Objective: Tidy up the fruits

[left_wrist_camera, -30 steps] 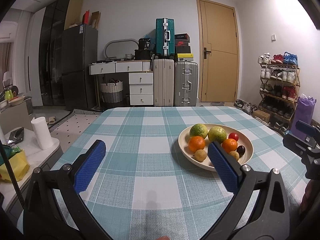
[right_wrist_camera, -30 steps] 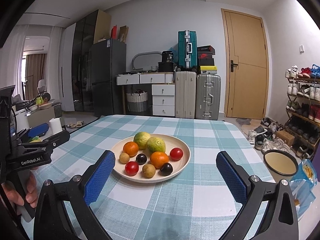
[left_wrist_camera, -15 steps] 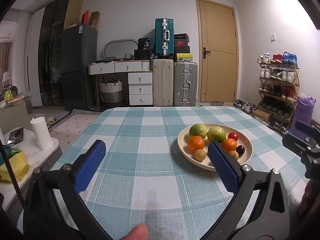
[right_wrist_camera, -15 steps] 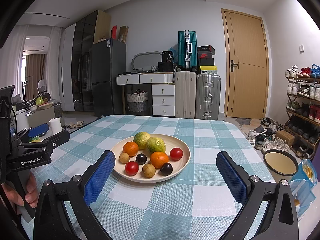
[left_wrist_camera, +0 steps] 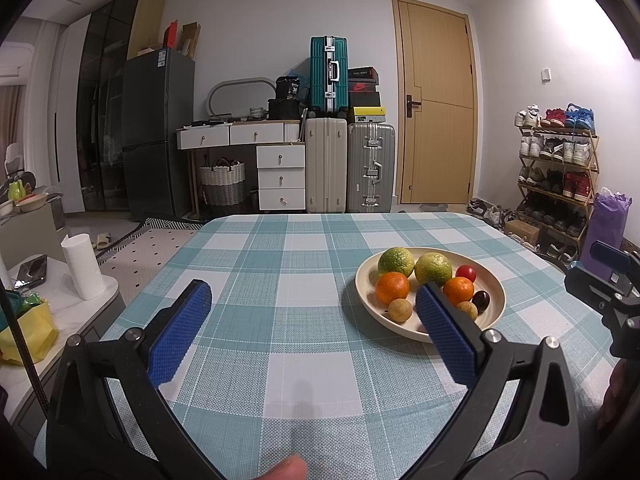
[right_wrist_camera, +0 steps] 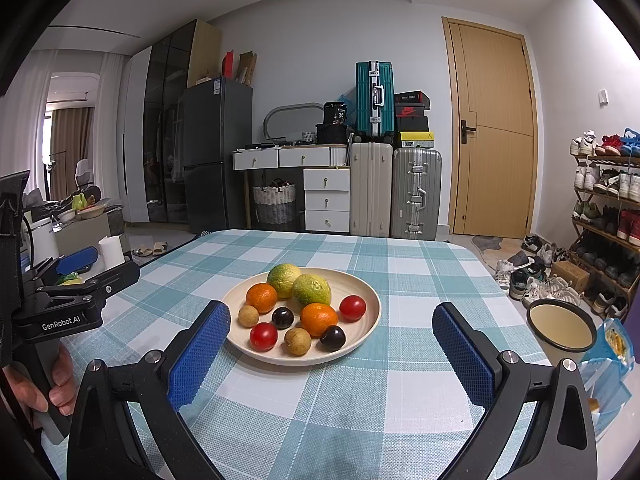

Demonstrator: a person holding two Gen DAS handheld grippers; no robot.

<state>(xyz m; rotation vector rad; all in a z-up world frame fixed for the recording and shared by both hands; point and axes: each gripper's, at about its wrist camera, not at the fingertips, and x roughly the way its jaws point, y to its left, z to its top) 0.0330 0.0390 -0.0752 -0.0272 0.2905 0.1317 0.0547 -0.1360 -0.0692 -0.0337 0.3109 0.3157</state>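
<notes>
A cream plate (right_wrist_camera: 368, 300) sits on the teal checked tablecloth (right_wrist_camera: 400, 376), also in the left wrist view (left_wrist_camera: 494, 300). It holds two green citrus (right_wrist_camera: 312, 289), two oranges (right_wrist_camera: 319, 319), two red tomatoes (right_wrist_camera: 352, 307), two dark plums (right_wrist_camera: 333, 337) and two small tan fruits (right_wrist_camera: 297, 341). My right gripper (right_wrist_camera: 330, 338) is open and empty, just in front of the plate. My left gripper (left_wrist_camera: 310, 320) is open and empty, left of the plate, with its right finger (left_wrist_camera: 444, 332) overlapping the plate's near rim.
A cream bowl (right_wrist_camera: 560, 330) and a snack bag (right_wrist_camera: 612, 344) lie off the table's right edge. A side table with a paper roll (left_wrist_camera: 82, 266) stands left. Suitcases (right_wrist_camera: 374, 188), drawers, a fridge and a shoe rack (left_wrist_camera: 556, 176) line the walls.
Both grippers hold nearly still. A fingertip has come into the bottom edge of the left wrist view.
</notes>
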